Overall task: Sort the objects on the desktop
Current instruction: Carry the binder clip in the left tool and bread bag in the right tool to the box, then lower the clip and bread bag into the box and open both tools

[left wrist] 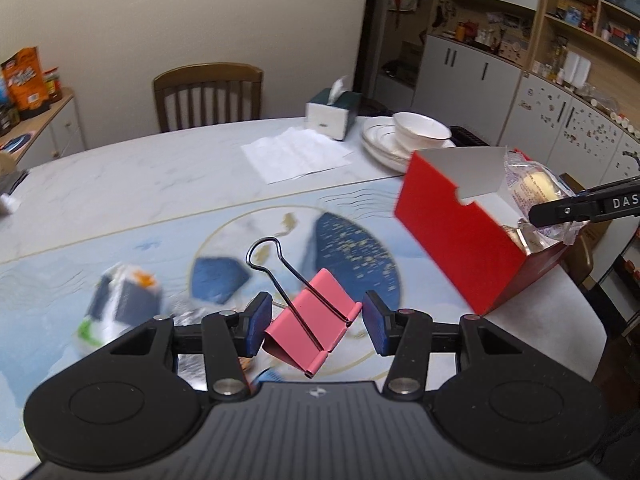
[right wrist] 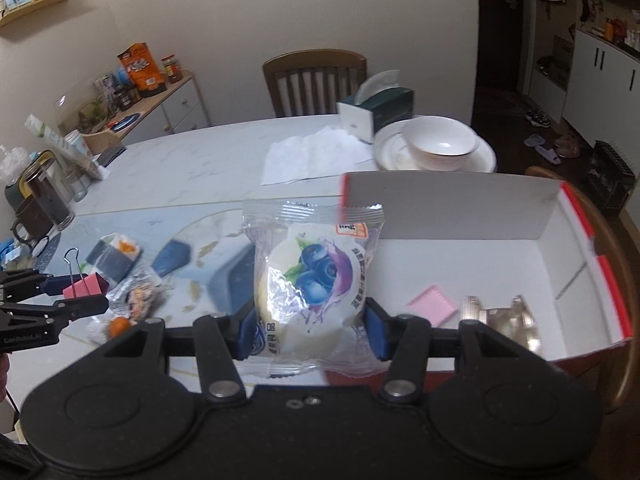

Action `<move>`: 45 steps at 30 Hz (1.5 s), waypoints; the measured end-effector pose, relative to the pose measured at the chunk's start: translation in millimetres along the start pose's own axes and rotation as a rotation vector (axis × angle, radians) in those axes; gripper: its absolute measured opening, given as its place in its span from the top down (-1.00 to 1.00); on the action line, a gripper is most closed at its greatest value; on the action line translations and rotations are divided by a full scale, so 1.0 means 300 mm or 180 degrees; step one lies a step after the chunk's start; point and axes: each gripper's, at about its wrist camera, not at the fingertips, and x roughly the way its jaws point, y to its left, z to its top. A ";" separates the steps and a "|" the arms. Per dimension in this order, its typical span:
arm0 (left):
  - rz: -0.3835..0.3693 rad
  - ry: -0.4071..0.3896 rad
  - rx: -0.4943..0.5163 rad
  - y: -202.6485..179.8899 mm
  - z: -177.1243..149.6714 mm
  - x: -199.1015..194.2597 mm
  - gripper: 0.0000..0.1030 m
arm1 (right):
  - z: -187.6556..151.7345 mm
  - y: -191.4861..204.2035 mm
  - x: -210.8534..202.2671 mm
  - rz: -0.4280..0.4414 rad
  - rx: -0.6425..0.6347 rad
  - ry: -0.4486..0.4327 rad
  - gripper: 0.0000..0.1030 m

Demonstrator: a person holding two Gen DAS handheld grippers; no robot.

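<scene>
Left gripper (left wrist: 316, 326): jaws pinching the pink binder clip (left wrist: 310, 330) by its two ends, lifted clear of the table (left wrist: 132, 172).
Clip, handling: stiff sprung steel, light; painted sides likely slick, wire handle (left wrist: 276, 268) free to swing. Best held across the flat body, as now.
Right gripper (right wrist: 310, 328): jaws closed on the blueberry snack packet (right wrist: 310, 276), squeezing its lower half, beside the red box (right wrist: 592, 240).
Packet, handling: soft, crinkly film, light; contents probably crushable. Grip the body gently; the sealed edges would slip.
Red box: open-topped, white inside, already holds a pink pad (right wrist: 432, 305) and a silvery item.
Remaining on the mat: other wrapped snacks (right wrist: 114, 258), blurred.
</scene>
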 end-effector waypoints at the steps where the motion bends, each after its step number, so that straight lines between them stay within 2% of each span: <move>1: -0.0019 -0.0009 0.0028 -0.022 0.010 0.009 0.06 | 0.001 -0.026 -0.003 -0.0014 0.0016 0.0001 -0.02; 10: -0.0262 -0.0071 0.0258 -0.212 0.117 0.090 0.06 | -0.009 -0.217 -0.037 -0.0214 0.0117 -0.0029 -0.02; 20: -0.0574 -0.0105 0.0684 -0.443 0.233 0.208 0.06 | -0.023 -0.387 -0.043 -0.0487 0.0179 -0.0009 -0.02; 25: -0.0672 -0.0112 0.0902 -0.546 0.277 0.271 0.06 | -0.002 -0.453 -0.032 -0.0532 0.0193 0.0021 -0.02; 37: -0.0780 0.0099 0.1207 -0.693 0.354 0.465 0.06 | 0.061 -0.531 0.064 -0.0600 -0.0017 0.0146 -0.02; 45: -0.0747 0.0333 0.1317 -0.746 0.360 0.604 0.06 | 0.101 -0.568 0.188 -0.0550 -0.0061 0.0362 -0.02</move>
